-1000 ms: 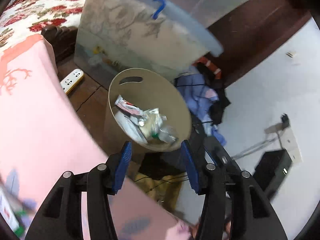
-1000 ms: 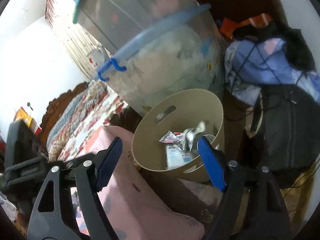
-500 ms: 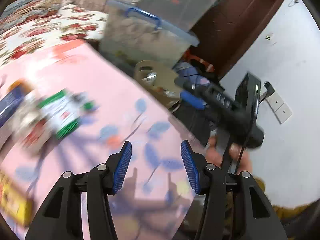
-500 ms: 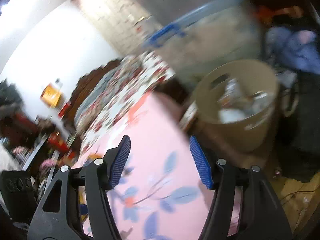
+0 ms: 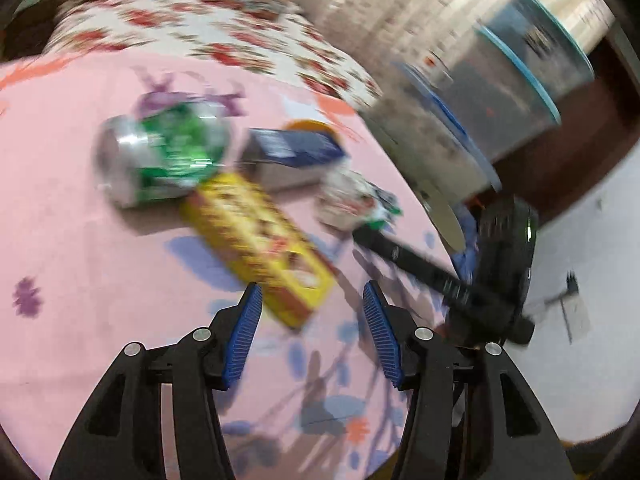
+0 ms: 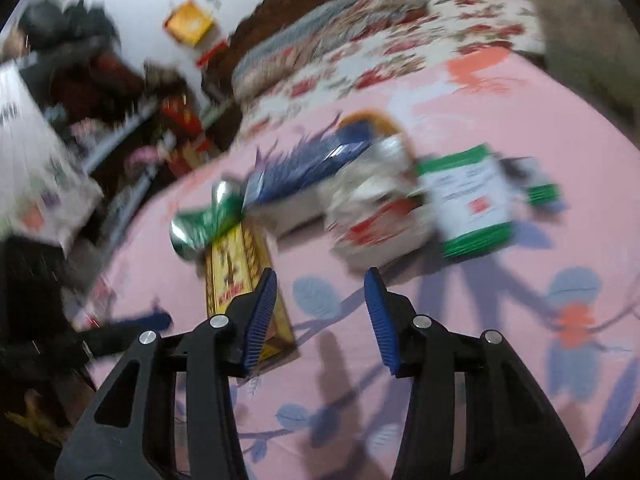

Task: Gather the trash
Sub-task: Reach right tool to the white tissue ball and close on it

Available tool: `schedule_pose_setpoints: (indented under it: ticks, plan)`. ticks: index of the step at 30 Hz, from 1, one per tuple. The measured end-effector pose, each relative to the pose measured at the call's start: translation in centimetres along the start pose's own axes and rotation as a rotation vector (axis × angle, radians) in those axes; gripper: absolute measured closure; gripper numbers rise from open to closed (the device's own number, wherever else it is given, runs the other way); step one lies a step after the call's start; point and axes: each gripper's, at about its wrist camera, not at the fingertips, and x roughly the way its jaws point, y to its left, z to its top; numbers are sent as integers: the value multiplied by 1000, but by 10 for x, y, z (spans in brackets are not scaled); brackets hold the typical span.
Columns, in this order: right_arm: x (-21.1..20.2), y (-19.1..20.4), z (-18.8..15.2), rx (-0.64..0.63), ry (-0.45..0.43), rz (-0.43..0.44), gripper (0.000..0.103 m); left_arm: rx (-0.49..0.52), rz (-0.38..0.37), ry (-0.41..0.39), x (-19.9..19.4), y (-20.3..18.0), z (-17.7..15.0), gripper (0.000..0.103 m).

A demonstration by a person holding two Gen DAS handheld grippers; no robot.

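Observation:
Trash lies on a pink sheet [image 5: 80,260]: a crushed green can [image 5: 164,156], a yellow box [image 5: 256,236], a blue-and-white carton [image 5: 292,156] and a crumpled red-and-white wrapper [image 5: 356,204]. My left gripper [image 5: 312,328] is open and empty just in front of the yellow box. My right gripper [image 6: 320,312] is open and empty above the sheet [image 6: 480,360], with the yellow box [image 6: 236,276] at its left finger, the green can [image 6: 204,220], the wrapper [image 6: 380,220] and a green-and-white packet [image 6: 472,204] beyond. Both views are blurred.
Stacked clear storage boxes with blue lids [image 5: 480,120] stand at the right past the bed edge. A floral quilt [image 5: 200,32] lies behind the pink sheet. The other gripper [image 5: 480,280] shows at the right. Cluttered shelves [image 6: 120,120] stand to the left.
Both grippers have swung away from the beige bin with trash in it and now face the trash on the pink sheet. Both stay open and empty.

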Motion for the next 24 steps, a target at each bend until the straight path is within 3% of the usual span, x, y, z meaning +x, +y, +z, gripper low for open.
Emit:
schedule_pose_setpoints:
  ticks: [2,4,8,10,12,15,18,20,24]
  plan:
    - [14,20,-7,-67,43,-19,55,-41,7,-11,-5,16,2,51]
    - [18,34,-16,-98,63,32,54,-78,8,-18,-10,32,2,51]
    - [21,75,-41,-198,174,302,53,-118,18,-44,-18,52,5,45]
    - [11,78,-47,-211,160,366,53,-106,43,-54,-16,51,7,42]
    - [-1,63,-41,-168,96,314,53,-82,73,-53,-13,48,8,42]
    - [-20,20,-19,-31,-44,123,52,-15,124,-51,-4,39,8,37]
    - [-33,-14,7,37,-154,-25,33,55,172,-56,6,25,6,29]
    - [-29,-27,24,23,-169,-91,22,79,196,-58,13,22,6,23]
    - [5,-40,50,-4,-78,-125,21,103,254,-37,28,20,4,19]
